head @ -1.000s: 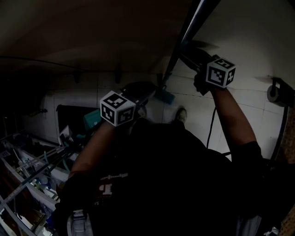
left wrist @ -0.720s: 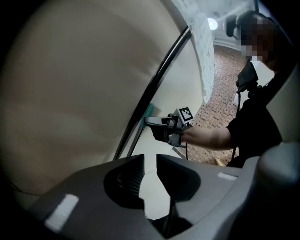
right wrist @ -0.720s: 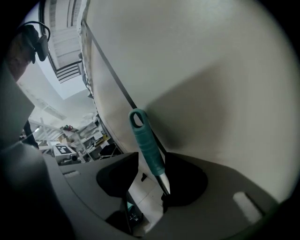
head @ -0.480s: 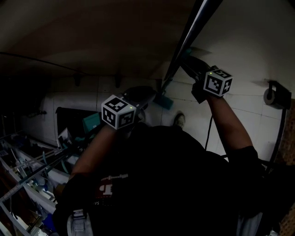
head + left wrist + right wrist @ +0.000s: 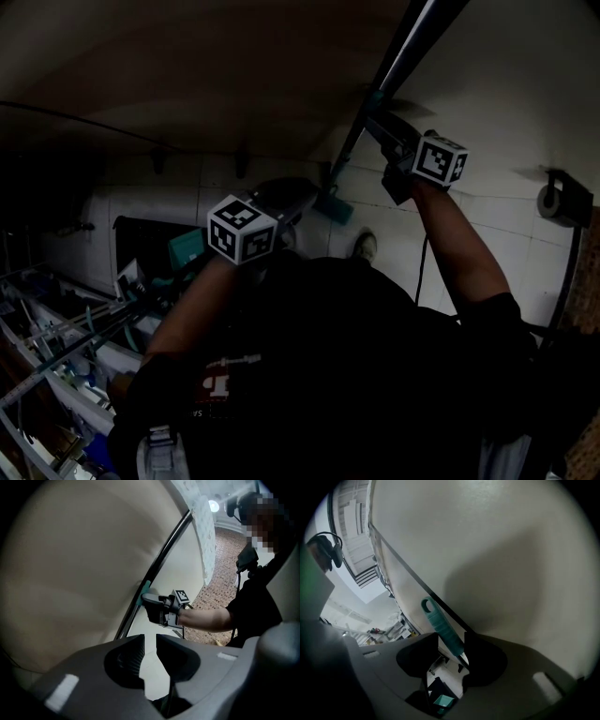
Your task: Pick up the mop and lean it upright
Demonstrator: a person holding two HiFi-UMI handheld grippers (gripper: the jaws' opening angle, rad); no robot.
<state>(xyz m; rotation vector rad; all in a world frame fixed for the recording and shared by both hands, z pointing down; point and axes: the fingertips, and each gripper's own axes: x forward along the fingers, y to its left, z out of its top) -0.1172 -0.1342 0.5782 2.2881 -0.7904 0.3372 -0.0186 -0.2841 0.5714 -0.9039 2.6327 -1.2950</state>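
The mop stands steeply against the pale wall. Its teal grip [image 5: 443, 629], with a loop at the top, passes between the jaws of my right gripper [image 5: 451, 654]. Those jaws are opening, and a gap shows on the grip's left side. The pole [image 5: 349, 150] drops to the teal mop head [image 5: 333, 202] on the floor. In the head view my right gripper [image 5: 389, 131] is raised at the handle's top. My left gripper [image 5: 292, 192] hangs lower and away from the pole, its jaws [image 5: 150, 654] slightly apart with nothing between them.
A dark strip [image 5: 401, 566] runs along the wall behind the handle. A toilet-roll holder [image 5: 555, 197] sticks out at the right. Cluttered racks [image 5: 56, 347] fill the lower left, beside a white unit [image 5: 103, 225]. My shoe [image 5: 366, 246] is near the mop head.
My right gripper has edged a little to the left at the top of the handle. The left gripper has hardly moved.
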